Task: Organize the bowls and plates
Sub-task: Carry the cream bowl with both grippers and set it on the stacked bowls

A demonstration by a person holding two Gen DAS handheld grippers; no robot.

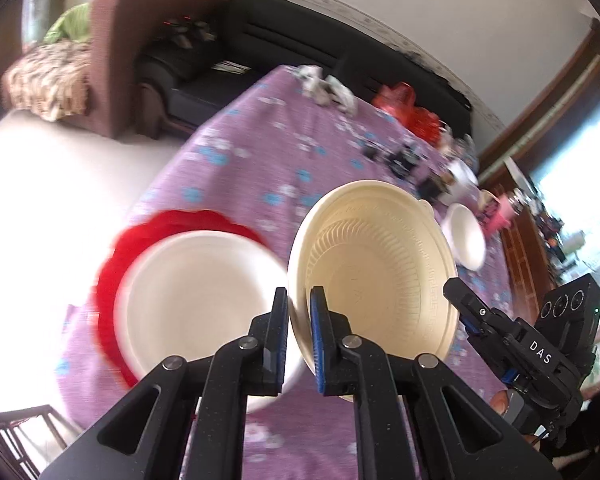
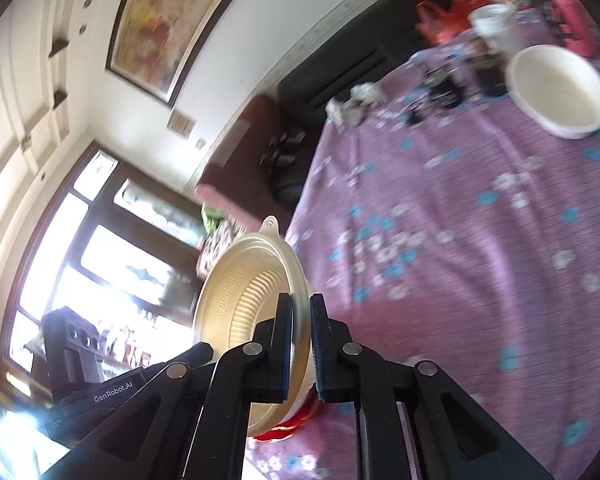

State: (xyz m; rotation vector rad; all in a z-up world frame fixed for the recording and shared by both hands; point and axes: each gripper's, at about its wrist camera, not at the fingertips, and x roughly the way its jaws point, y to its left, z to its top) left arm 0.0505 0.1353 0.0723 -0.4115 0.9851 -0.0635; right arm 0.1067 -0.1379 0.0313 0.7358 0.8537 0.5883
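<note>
My left gripper (image 1: 299,312) is shut on the near rim of a cream ribbed bowl (image 1: 376,264), held tilted above the purple tablecloth (image 1: 240,168). My right gripper (image 2: 301,320) is shut on the opposite rim of the same cream bowl (image 2: 244,300); it also shows in the left wrist view (image 1: 458,300). A white bowl (image 1: 196,296) sits on a red scalloped plate (image 1: 112,280) just left of the held bowl. A second white bowl (image 1: 466,240) (image 2: 556,88) lies farther off on the cloth.
Small dark items (image 1: 400,160), a white cup (image 2: 494,24) and a red bag (image 1: 404,108) crowd the table's far end. A dark sofa (image 1: 284,32) and a brown armchair (image 1: 112,40) stand beyond. The table edge drops to pale floor at left.
</note>
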